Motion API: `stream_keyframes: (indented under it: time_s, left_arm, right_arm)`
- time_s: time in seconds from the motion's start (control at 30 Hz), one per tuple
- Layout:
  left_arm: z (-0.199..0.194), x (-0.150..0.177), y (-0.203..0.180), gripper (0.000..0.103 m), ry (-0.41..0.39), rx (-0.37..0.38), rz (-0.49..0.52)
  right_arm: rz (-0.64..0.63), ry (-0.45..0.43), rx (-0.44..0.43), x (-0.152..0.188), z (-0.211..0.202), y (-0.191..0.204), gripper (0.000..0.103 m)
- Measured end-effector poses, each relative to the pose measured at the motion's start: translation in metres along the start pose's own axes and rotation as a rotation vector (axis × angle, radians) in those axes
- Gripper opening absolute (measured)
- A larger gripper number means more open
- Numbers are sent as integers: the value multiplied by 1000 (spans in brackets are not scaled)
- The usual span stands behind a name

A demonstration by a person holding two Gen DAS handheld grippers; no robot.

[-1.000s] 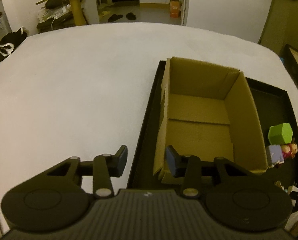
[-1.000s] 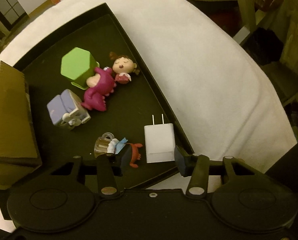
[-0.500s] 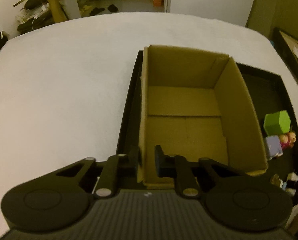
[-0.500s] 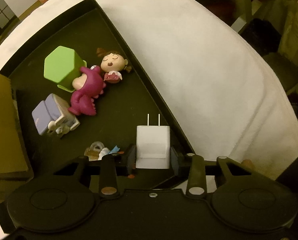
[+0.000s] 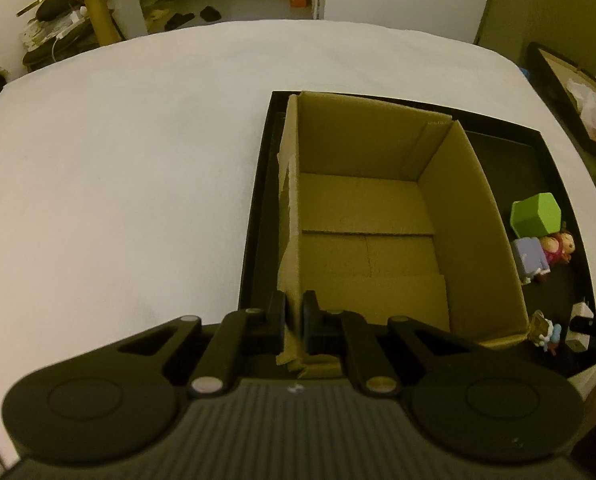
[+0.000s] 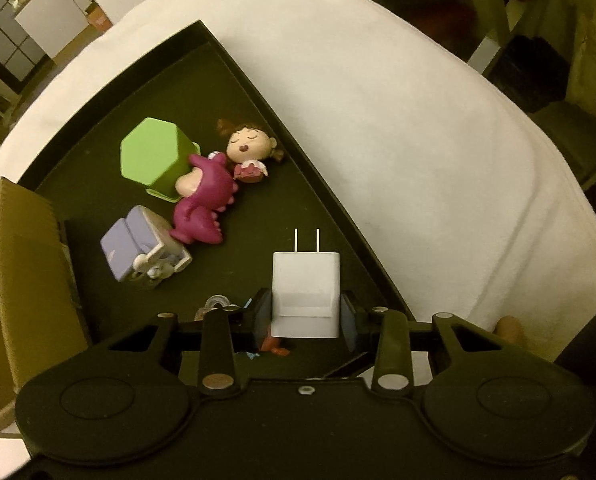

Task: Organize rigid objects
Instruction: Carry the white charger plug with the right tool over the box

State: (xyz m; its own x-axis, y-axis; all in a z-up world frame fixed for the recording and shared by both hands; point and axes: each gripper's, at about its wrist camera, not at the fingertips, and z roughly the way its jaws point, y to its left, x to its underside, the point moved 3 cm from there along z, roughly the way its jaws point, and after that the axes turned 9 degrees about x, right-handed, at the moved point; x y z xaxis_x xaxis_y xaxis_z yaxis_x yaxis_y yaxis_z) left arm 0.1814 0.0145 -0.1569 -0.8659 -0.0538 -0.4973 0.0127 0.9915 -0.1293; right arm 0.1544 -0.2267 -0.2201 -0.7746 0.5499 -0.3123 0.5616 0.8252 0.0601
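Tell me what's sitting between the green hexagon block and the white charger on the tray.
In the right wrist view, the purple dinosaur toy lies between the green hexagon block and the white charger.

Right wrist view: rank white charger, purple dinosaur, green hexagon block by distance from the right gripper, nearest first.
1. white charger: between the jaws of the right gripper, prongs pointing away.
2. purple dinosaur: up-left, mid-tray.
3. green hexagon block: farthest, behind the dinosaur, touching it.
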Motion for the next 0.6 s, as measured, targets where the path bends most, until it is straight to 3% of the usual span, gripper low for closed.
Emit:
stream_keyframes:
  time_s: [0.6]
  left_arm:
    - [5,-1,6,7,0,-32,-27]
  right_arm:
    - [-78,-141,-24,7,-49,13,36]
